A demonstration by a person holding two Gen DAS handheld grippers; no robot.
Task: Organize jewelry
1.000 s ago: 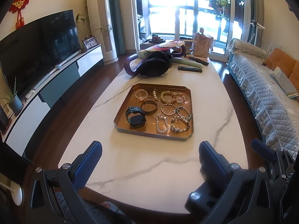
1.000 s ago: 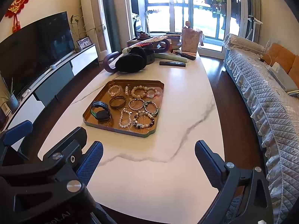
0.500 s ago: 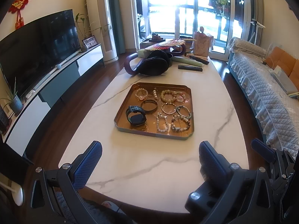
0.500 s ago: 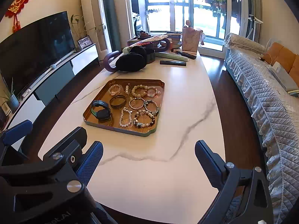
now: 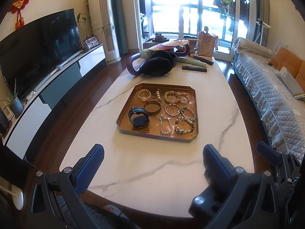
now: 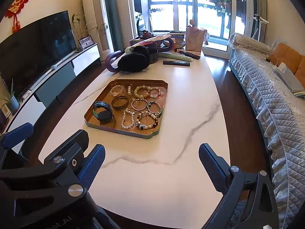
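Observation:
A copper tray (image 5: 124,114) (image 6: 164,87) sits mid-table on the white marble table (image 5: 152,162) (image 6: 162,171). It holds a black smartwatch (image 5: 138,116) (image 6: 102,111), a dark bangle (image 5: 152,106) (image 6: 119,102) and several beaded bracelets (image 5: 172,97) (image 6: 142,92). My left gripper (image 5: 152,166) is open and empty, above the table's near end, short of the tray. My right gripper (image 6: 152,164) is open and empty, beside it to the right.
A dark bag with a purple handle (image 5: 156,65) (image 6: 133,62), a remote (image 5: 194,68) (image 6: 176,63) and a fan lie at the table's far end. A TV stand (image 5: 47,87) runs on the left, a covered sofa (image 5: 276,99) on the right.
Both grippers have moved slightly nearer to the tray; the tray sits a little closer in both views. Both stay open.

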